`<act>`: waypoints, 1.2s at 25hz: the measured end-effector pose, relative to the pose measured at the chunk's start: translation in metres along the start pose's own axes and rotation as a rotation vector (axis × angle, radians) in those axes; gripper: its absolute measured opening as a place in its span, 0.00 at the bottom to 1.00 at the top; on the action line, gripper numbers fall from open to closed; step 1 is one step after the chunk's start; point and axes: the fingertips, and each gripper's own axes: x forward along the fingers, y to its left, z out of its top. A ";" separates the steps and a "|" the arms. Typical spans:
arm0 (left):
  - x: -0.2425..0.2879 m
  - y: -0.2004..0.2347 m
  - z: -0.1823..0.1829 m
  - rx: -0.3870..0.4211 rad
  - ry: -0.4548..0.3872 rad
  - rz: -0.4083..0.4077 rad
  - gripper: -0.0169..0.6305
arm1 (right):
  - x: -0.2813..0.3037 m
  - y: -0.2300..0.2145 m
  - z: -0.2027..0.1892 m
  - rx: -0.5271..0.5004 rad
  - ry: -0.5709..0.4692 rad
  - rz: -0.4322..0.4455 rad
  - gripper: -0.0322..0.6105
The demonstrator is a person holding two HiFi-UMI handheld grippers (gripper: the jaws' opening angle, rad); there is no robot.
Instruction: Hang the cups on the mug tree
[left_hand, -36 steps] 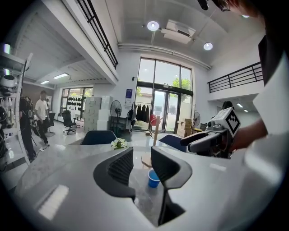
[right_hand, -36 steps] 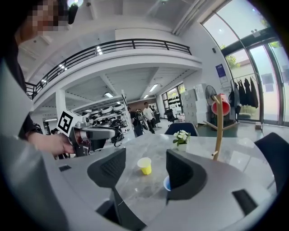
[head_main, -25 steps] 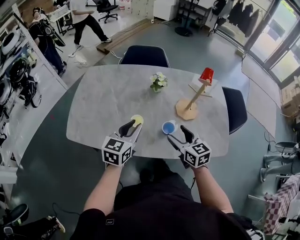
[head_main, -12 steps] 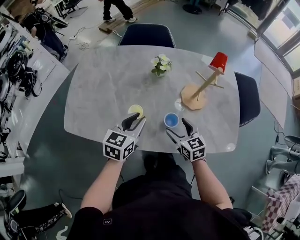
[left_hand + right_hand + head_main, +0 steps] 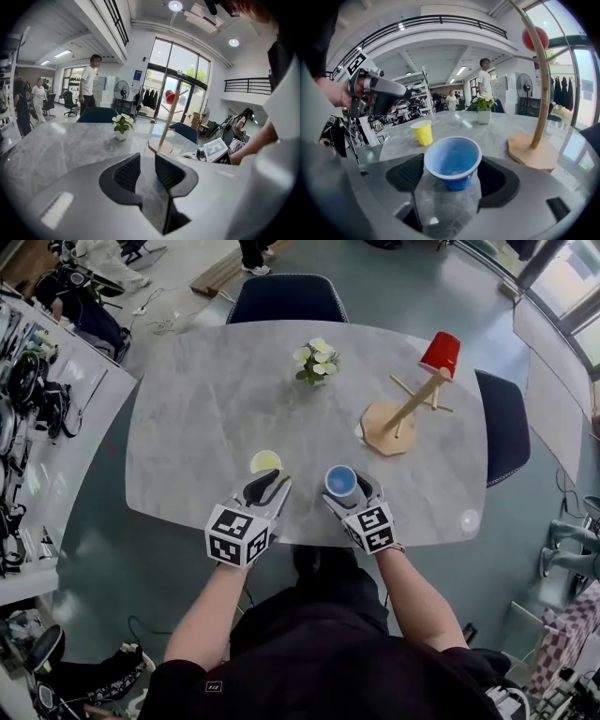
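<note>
Head view, looking down on a grey marbled tabletop [image 5: 197, 418]. The left gripper [image 5: 267, 488] hovers at the near edge, just short of the yellow cup [image 5: 265, 462]. Its jaws are a narrow gap apart, with only bare tabletop between them in the left gripper view. The right gripper [image 5: 343, 491] is beside it, its jaws spread wide on either side of the blue cup [image 5: 340, 481]. This cup stands upright and mouth-up on the tabletop. In the right gripper view the pads lie close to the cup's rim; contact cannot be confirmed. The mug tree [image 5: 398, 418] stands farther back on the right on a flat wooden base. The red cup [image 5: 441, 354] is inverted on the top of its stem. A small potted plant [image 5: 316, 360] stands near the far edge, with two dark chairs [image 5: 286, 298] drawn up to the tabletop.
</note>
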 end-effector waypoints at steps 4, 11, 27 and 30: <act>0.000 0.005 0.002 -0.004 -0.001 0.007 0.19 | 0.010 -0.006 0.001 -0.008 0.003 -0.028 0.60; -0.014 0.011 0.010 -0.021 -0.035 0.012 0.18 | -0.006 -0.011 0.035 0.020 -0.053 -0.057 0.58; -0.073 -0.009 0.051 0.047 -0.171 -0.018 0.14 | -0.114 -0.001 0.114 0.014 -0.208 -0.186 0.58; -0.069 -0.017 0.061 0.056 -0.185 -0.028 0.13 | -0.133 -0.006 0.124 0.019 -0.233 -0.196 0.58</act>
